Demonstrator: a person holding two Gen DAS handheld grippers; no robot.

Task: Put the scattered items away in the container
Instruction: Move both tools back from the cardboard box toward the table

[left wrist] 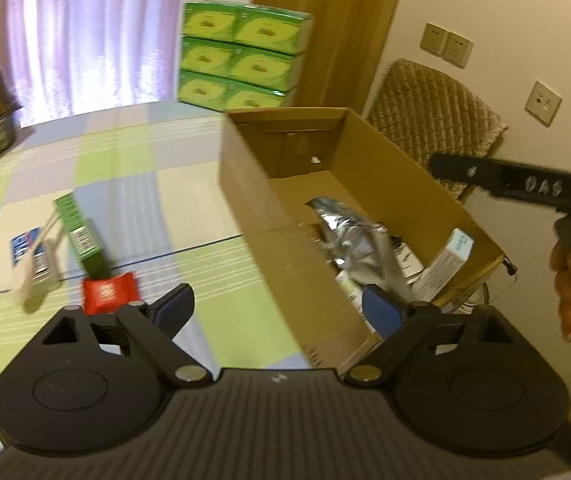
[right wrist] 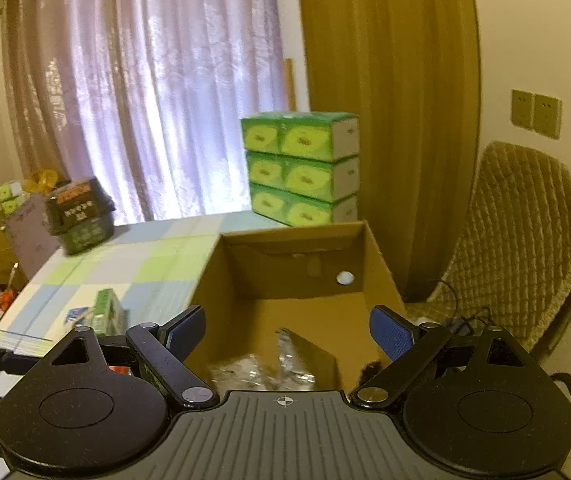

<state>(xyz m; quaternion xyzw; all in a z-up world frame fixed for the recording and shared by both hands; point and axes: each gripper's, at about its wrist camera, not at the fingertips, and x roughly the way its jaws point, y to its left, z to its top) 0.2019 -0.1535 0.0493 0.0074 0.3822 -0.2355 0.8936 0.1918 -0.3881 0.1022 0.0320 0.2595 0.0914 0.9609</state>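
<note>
Both grippers, left [left wrist: 277, 308] and right [right wrist: 289, 332], agape and empty over box [left wrist: 253, 216]. Red packet [left wrist: 109, 292], green carton [left wrist: 81, 236] loose mid-tabletop. Risk: blurry haste nudging them away.

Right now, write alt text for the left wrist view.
The open left tool hovers at the near edge of a cardboard box holding a silver pouch. A red packet and green carton lie on the checked tablecloth.
</note>
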